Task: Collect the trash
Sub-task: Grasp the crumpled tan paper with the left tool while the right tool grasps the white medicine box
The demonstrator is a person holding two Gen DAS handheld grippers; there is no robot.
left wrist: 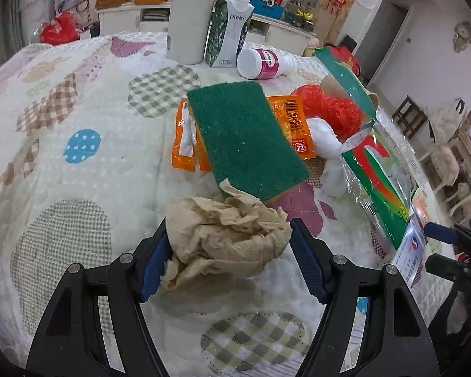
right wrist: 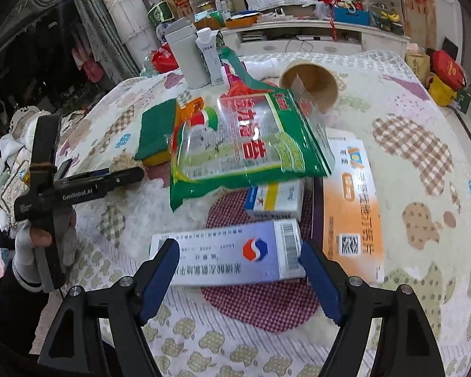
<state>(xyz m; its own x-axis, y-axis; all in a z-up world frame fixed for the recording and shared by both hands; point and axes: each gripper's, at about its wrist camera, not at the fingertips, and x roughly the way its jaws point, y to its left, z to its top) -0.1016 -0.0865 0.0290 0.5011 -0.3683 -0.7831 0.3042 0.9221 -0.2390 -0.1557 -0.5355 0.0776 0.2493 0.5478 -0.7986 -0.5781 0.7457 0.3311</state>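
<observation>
The left gripper has its jaws wide around a crumpled brown paper ball on the quilted counter, touching its sides. The right gripper's jaws stand open around a white medicine box

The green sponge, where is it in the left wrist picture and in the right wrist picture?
Left wrist view: the sponge lies at centre, just beyond the crumpled paper between the left gripper fingers.
Right wrist view: the sponge is left of centre, partly hidden behind the green bag.
Shared landmark: the milk carton at the back.
</observation>
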